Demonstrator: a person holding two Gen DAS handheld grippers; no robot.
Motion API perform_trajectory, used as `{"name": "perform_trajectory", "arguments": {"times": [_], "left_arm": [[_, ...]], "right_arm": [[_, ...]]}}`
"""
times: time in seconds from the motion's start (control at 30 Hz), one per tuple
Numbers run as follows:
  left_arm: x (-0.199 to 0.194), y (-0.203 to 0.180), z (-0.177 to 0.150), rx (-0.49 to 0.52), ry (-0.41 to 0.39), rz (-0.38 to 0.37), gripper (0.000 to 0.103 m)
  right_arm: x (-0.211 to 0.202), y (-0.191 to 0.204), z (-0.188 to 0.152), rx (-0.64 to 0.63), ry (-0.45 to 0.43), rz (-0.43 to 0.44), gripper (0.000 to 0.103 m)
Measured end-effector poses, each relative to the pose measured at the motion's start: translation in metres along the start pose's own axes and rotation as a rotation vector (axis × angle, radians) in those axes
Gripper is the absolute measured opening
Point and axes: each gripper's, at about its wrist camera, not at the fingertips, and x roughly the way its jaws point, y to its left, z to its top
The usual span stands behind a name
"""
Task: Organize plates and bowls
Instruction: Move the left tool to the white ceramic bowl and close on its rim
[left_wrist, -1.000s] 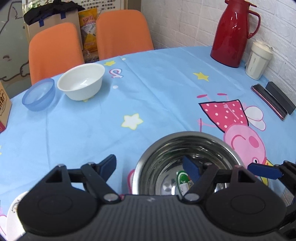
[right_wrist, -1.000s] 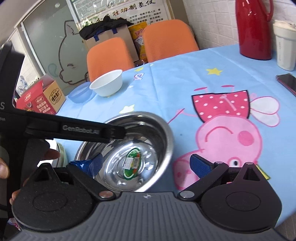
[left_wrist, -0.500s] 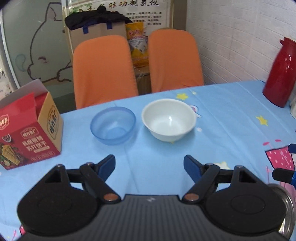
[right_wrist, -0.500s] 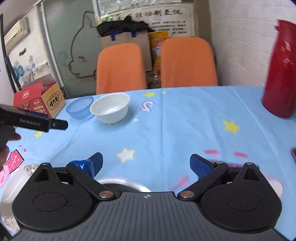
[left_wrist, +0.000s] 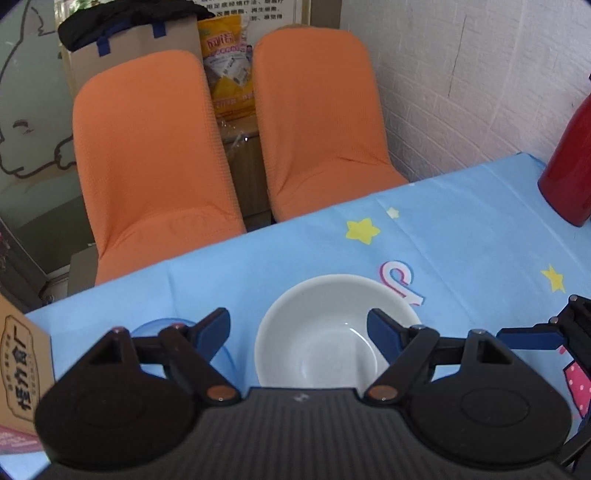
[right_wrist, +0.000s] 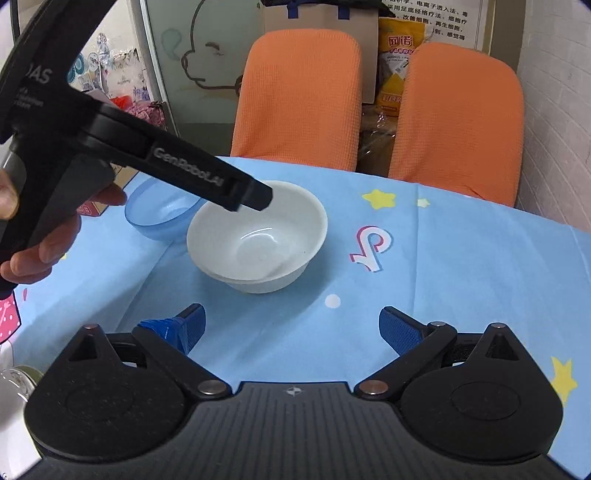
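The white bowl stands upright and empty on the desk, which is covered with a blue cartoon-print cloth. The blue bowl stands just beside the white bowl, on its left as seen from both wrist views; whether the two rims touch cannot be told. The left tool is positioned over the white bowl with its jaws wide apart and nothing gripped; one blue pad lies in front of the white bowl's right rim, the other in front of the blue bowl. In the right wrist view, the left tool's black body reaches over the white bowl's rear-left rim, carried by a hand. The right tool sits on the near side of the white bowl, apart from it, jaws wide and empty. Two orange chairs stand behind the white bowl, beyond the desk edge. A red flask stands on the desk well to the right of the white bowl.
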Motion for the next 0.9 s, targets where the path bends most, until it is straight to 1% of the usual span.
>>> {"name": "perform_trajectory", "arguments": {"times": [0.1,0.2,0.23,0.3,0.33,0.37,0.4,0.47,0.53,0.6,0.63,0.7,0.77,0.8,0.83,0.9], "left_arm": [[0.021,-0.001,0.004,0.035,0.033,0.018,0.08],[0.031,0.002,0.007,0.046,0.041,0.01,0.08],[0.033,0.004,0.008,0.049,0.04,0.0,0.08],[0.031,0.006,0.009,0.066,0.005,-0.04,0.081],[0.031,0.007,0.009,0.06,0.003,-0.066,0.08],[0.033,0.008,0.009,0.053,0.02,-0.083,0.08],[0.037,0.008,0.009,0.049,0.034,-0.087,0.08],[0.043,0.008,0.007,0.053,0.051,-0.069,0.08],[0.046,0.008,0.005,0.048,0.065,-0.079,0.076],[0.046,0.009,0.003,0.035,0.073,-0.103,0.061],[0.046,0.009,0.002,0.035,0.073,-0.109,0.059],[0.044,0.008,0.0,0.043,0.063,-0.093,0.052],[0.044,0.01,-0.001,0.027,0.071,-0.096,0.05],[0.044,0.011,-0.002,0.021,0.075,-0.102,0.05],[0.043,0.01,-0.002,0.025,0.071,-0.094,0.049],[0.041,0.008,-0.004,0.036,0.063,-0.083,0.049]], "right_arm": [[0.02,-0.001,0.0,-0.012,0.032,0.005,0.088],[0.033,-0.003,0.002,-0.005,0.039,0.026,0.088],[0.037,-0.002,0.004,-0.003,0.041,0.026,0.088],[0.043,0.0,0.005,-0.016,0.037,0.031,0.088],[0.045,0.002,0.005,-0.025,0.033,0.032,0.088],[0.048,0.002,0.006,-0.028,0.027,0.028,0.088],[0.05,0.003,0.007,-0.032,0.02,0.027,0.088],[0.053,0.005,0.007,-0.047,0.009,0.028,0.088],[0.054,0.008,0.006,-0.074,-0.001,0.023,0.086],[0.054,0.012,0.005,-0.1,-0.025,0.019,0.085],[0.054,0.014,0.005,-0.117,-0.037,0.022,0.083],[0.057,0.019,0.005,-0.146,-0.041,0.016,0.08],[0.059,0.021,0.007,-0.144,-0.05,0.036,0.073],[0.059,0.021,0.008,-0.137,-0.055,0.038,0.068],[0.059,0.021,0.01,-0.133,-0.061,0.027,0.065],[0.059,0.021,0.011,-0.136,-0.068,0.016,0.065]]}}
